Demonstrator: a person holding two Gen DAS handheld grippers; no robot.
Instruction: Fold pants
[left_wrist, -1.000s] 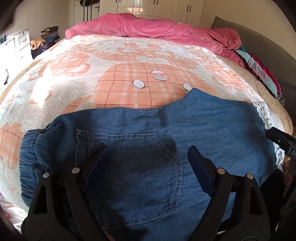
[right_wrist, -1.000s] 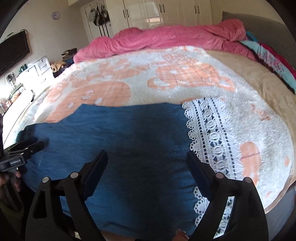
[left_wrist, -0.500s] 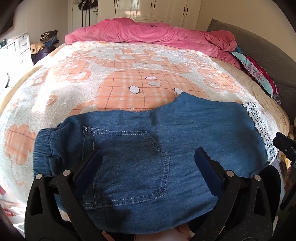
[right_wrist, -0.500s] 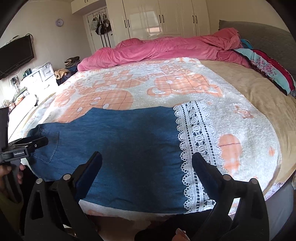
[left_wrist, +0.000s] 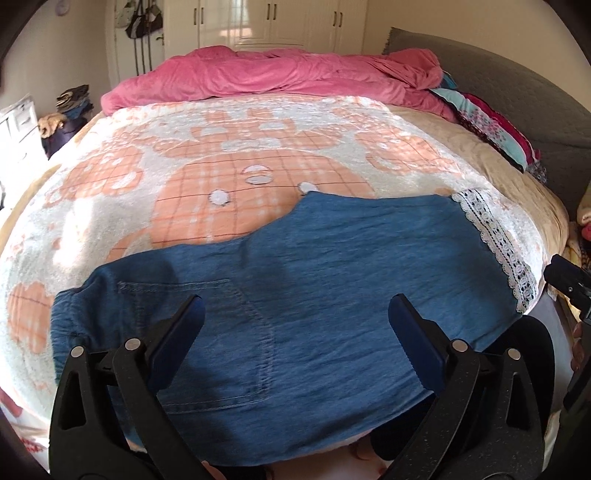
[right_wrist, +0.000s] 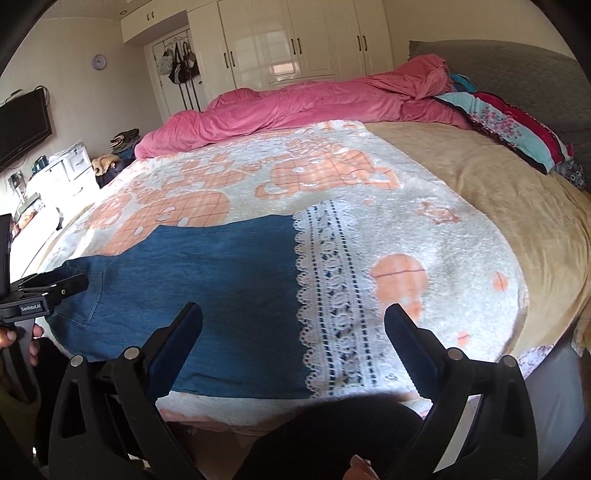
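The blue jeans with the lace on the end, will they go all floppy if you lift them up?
Probably floppy: the jeans lie flat, following the blanket. The lace trim looks delicate and might snag.

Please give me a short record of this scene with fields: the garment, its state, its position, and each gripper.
garment: blue denim pants with a white lace hem
state: lying flat, back pocket facing up
position: near the front edge of the orange-and-white blanket, waistband to the left, hem to the right
left gripper: open, holding nothing, over the pocket end
right gripper: open, holding nothing, over the lace end
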